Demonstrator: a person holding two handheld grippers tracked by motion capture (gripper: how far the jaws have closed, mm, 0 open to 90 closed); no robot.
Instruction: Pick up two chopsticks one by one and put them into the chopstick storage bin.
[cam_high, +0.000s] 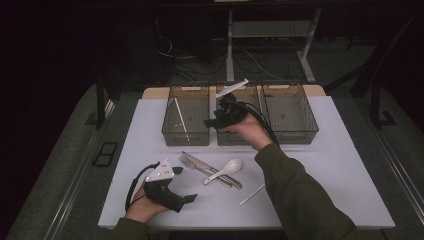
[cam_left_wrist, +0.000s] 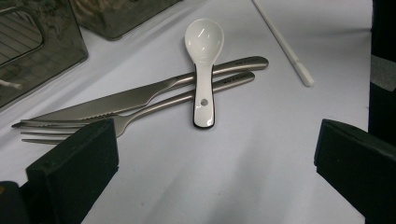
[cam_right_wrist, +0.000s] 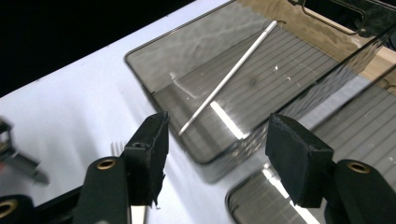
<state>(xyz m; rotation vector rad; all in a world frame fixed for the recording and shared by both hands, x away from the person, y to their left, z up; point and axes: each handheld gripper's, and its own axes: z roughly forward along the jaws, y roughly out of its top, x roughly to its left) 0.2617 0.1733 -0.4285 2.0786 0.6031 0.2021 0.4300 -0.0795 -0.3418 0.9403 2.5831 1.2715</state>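
White plastic, thin and long, one chopstick (cam_right_wrist: 229, 77) lies inside the left bin (cam_high: 185, 116) of three smoky bins, its long axis running diagonally from the near floor up toward the far wall. Just this side of that bin the right claw (cam_high: 214, 121) hovers, over the gap to the middle bin (cam_high: 235, 136), jaws apart with nothing between them; judging by this, the stick has been dropped there. Its twin, the second chopstick (cam_high: 252, 194), rests on the counter (cam_high: 340, 170) near the right forearm, slanting away to the right, so the right hand is the nearer one for it. Between the hands lie one fork (cam_left_wrist: 70, 126), one knife (cam_left_wrist: 140, 95) and one white spoon (cam_left_wrist: 203, 70) laid across both handles. Directly before this pile, the left claw (cam_left_wrist: 215, 172) sits low with jaws wide and empty.
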